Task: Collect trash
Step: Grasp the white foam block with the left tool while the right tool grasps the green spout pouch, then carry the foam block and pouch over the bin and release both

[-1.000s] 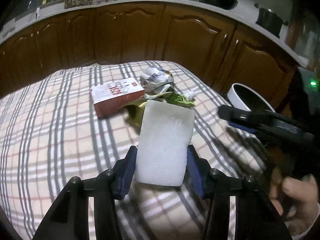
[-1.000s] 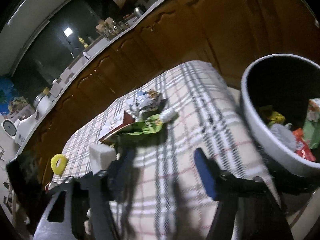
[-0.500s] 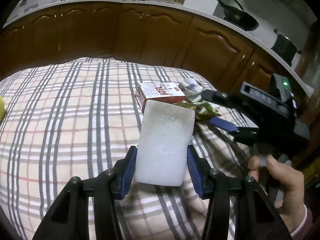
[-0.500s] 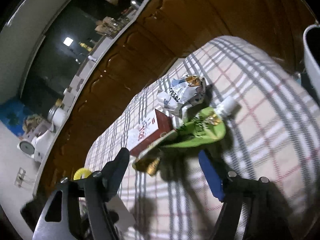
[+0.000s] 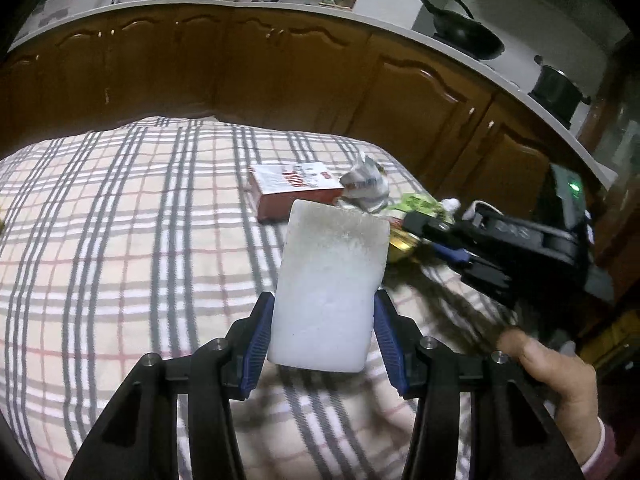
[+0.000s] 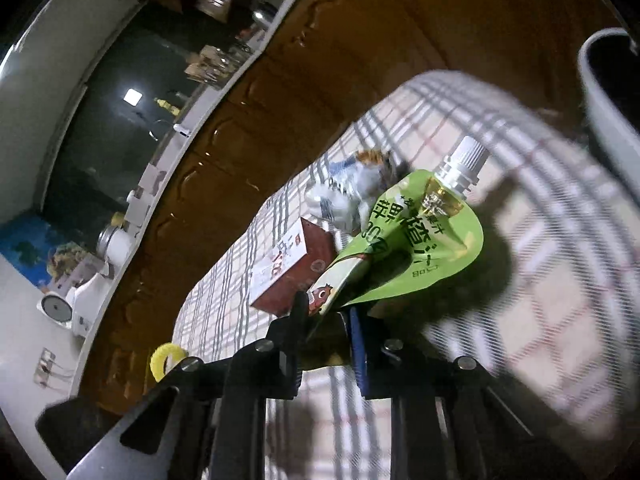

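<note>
My left gripper [image 5: 323, 328] is shut on a white sponge block [image 5: 332, 284] and holds it above the checked tablecloth [image 5: 120, 240]. My right gripper [image 6: 329, 312] has closed on the bottom edge of a green drink pouch [image 6: 412, 244] with a white spout. It also shows in the left wrist view [image 5: 436, 236] at the right. A red and white carton [image 5: 292, 194] [image 6: 292, 272] and a crumpled silver wrapper [image 5: 366, 186] [image 6: 352, 192] lie next to the pouch.
A grey trash bin [image 6: 600, 112] stands at the table's right end. A yellow ring [image 6: 166, 358] lies on the far left of the cloth. Brown kitchen cabinets [image 5: 280, 72] run behind the table, with pans on the counter.
My right gripper has moved in from the bin side to the green pouch and closed on its bottom edge. My left gripper has swung left, still holding the sponge.
</note>
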Action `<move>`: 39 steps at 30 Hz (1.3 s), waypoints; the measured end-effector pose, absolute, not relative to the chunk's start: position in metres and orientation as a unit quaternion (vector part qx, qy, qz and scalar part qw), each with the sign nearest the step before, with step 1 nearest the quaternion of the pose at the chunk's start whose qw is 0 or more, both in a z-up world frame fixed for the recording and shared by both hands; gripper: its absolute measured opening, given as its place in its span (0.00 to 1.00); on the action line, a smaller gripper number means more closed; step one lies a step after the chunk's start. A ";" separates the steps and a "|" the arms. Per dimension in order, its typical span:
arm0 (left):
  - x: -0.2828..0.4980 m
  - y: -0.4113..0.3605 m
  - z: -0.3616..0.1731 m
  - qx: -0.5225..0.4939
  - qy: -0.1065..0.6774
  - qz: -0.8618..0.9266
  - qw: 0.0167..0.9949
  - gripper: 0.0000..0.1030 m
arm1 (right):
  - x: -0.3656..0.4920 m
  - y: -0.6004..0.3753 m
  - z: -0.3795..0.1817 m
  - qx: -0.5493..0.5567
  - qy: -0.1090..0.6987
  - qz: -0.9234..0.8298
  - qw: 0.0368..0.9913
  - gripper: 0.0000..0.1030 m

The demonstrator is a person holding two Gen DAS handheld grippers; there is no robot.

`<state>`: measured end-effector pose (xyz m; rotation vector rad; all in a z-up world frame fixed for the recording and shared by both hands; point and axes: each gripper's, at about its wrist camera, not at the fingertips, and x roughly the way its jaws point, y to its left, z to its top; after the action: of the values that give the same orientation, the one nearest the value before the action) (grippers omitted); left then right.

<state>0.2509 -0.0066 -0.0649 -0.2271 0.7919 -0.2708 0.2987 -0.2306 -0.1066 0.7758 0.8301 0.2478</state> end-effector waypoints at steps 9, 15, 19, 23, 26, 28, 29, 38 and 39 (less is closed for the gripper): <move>0.248 -0.051 -0.056 -0.089 0.380 -0.175 0.904 0.47 | 0.235 -0.275 -0.077 0.280 0.364 0.084 0.884 0.19; 0.251 -0.091 -0.049 -0.062 0.375 -0.208 0.901 0.47 | 0.200 -0.301 -0.063 0.232 0.347 0.047 0.908 0.19; 0.253 -0.116 -0.046 -0.048 0.374 -0.226 0.898 0.47 | 0.184 -0.317 -0.056 0.216 0.335 0.028 0.917 0.19; 0.260 -0.135 -0.045 -0.038 0.372 -0.239 0.896 0.47 | 0.172 -0.330 -0.051 0.198 0.326 0.005 0.924 0.19; 0.264 -0.150 -0.045 -0.031 0.372 -0.246 0.895 0.47 | 0.166 -0.339 -0.050 0.188 0.322 -0.010 0.928 0.19; 0.268 -0.160 -0.045 -0.028 0.373 -0.250 0.893 0.47 | 0.163 -0.348 -0.050 0.183 0.321 -0.016 0.929 0.19; 0.271 -0.165 -0.045 -0.027 0.374 -0.252 0.892 0.47 | 0.163 -0.350 -0.050 0.179 0.321 -0.020 0.930 0.19; 0.301 -0.197 -0.047 -0.018 0.371 -0.262 0.891 0.47 | 0.160 -0.374 -0.052 0.163 0.323 -0.040 0.931 0.19; 0.305 -0.201 -0.046 -0.017 0.370 -0.263 0.891 0.47 | 0.161 -0.377 -0.052 0.162 0.324 -0.042 0.931 0.19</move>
<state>0.3046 -0.2008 -0.0463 -0.0358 0.7691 -0.5469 0.1606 -0.3773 -0.0522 0.3322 0.6630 -0.0857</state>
